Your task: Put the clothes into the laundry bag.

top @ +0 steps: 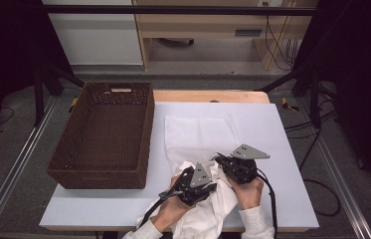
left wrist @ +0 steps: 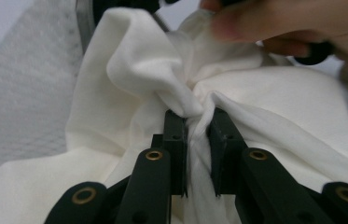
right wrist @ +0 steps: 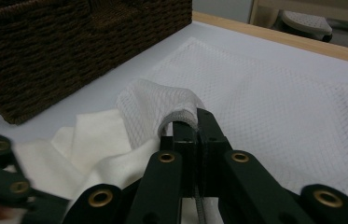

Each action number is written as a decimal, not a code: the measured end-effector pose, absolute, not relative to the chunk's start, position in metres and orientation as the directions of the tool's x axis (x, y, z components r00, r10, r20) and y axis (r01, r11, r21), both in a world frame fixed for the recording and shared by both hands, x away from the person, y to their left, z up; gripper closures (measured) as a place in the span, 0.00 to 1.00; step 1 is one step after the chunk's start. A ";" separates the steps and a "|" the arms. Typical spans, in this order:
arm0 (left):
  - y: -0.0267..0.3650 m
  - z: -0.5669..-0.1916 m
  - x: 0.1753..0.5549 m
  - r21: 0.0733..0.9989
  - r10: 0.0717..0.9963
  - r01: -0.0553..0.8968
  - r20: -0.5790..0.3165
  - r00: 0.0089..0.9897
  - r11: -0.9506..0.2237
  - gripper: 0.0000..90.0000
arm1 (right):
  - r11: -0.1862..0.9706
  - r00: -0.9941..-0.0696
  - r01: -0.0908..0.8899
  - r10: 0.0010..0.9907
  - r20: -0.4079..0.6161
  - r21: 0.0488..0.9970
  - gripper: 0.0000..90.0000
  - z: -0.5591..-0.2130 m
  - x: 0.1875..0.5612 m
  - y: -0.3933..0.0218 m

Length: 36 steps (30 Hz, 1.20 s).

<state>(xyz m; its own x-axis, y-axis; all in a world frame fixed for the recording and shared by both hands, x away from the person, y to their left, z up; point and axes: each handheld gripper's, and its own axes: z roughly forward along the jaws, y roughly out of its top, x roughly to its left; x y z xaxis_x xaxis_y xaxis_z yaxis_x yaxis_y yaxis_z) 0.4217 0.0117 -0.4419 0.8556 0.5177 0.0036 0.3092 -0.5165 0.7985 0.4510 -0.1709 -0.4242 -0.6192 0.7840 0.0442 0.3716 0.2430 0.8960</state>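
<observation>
at the near edge of the tabletop (top: 282, 199) a cream cloth (top: 208, 211) lies bunched between the person's two hands and hangs partly over the front rim. the left gripper (top: 208, 185) sits on the heap at the person's left; in the left gripper view its black jaws have drawn in on a twisted fold of the cream cloth (left wrist: 195, 109), the pads pressing the gathered fabric from both sides with a narrow gap between them packed with cloth, and the rest of the cloth billows up ahead of them toward the other hand (left wrist: 297, 23). just to its right the right gripper (top: 221, 160) points away from the person, held by the right hand (top: 247, 191); in the right gripper view its jaws stand almost fully together, pinching the hemmed edge of a white mesh bag (right wrist: 181, 116), which arches up over the jaw tips, while the cream cloth (right wrist: 92, 140) lies below and to the left of that pinch, and the left gripper shows blurred at the lower left corner. the two grippers are near each other, with the cloth spanning between them. beyond them the mesh bag (top: 200, 134) spreads flat over the middle of the white tabletop, its near end lifted where the right gripper has it. farther left a dark brown wicker basket (top: 140, 129) stands on the tabletop, just beside the bag's left edge but apart from it. past the far edge of the tabletop a wooden desk (top: 213, 25) stands on the floor.
</observation>
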 end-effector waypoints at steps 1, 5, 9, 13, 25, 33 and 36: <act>0.010 -0.444 0.425 0.791 0.530 0.318 0.010 0.848 -0.523 0.87 | 0.248 -0.622 0.368 0.782 0.040 0.896 0.98 -0.424 0.450 -0.170; 0.007 -0.449 0.435 0.759 0.552 0.359 0.000 0.834 -0.543 0.87 | 0.259 -0.625 0.359 0.780 0.025 0.897 0.98 -0.419 0.446 -0.168; 0.008 -0.450 0.433 0.756 0.542 0.355 -0.001 0.840 -0.550 0.86 | 0.252 -0.619 0.347 0.785 0.018 0.903 0.99 -0.416 0.444 -0.169; 0.019 -0.443 0.429 0.795 0.549 0.338 -0.008 0.836 -0.503 0.63 | 0.250 -0.609 0.352 0.793 0.018 0.902 0.99 -0.418 0.445 -0.171; 0.037 -0.454 0.449 0.783 0.542 0.403 -0.102 0.834 -0.473 0.59 | 0.258 -0.622 0.357 0.783 0.022 0.897 0.98 -0.423 0.444 -0.168; 0.029 -0.440 0.420 0.820 0.502 0.314 -0.037 0.864 -0.479 0.85 | 0.240 -0.624 0.353 0.781 0.036 0.904 0.99 -0.423 0.445 -0.168; 0.021 -0.438 0.416 0.823 0.500 0.293 -0.012 0.866 -0.487 0.86 | 0.236 -0.629 0.351 0.776 0.041 0.906 0.99 -0.423 0.445 -0.168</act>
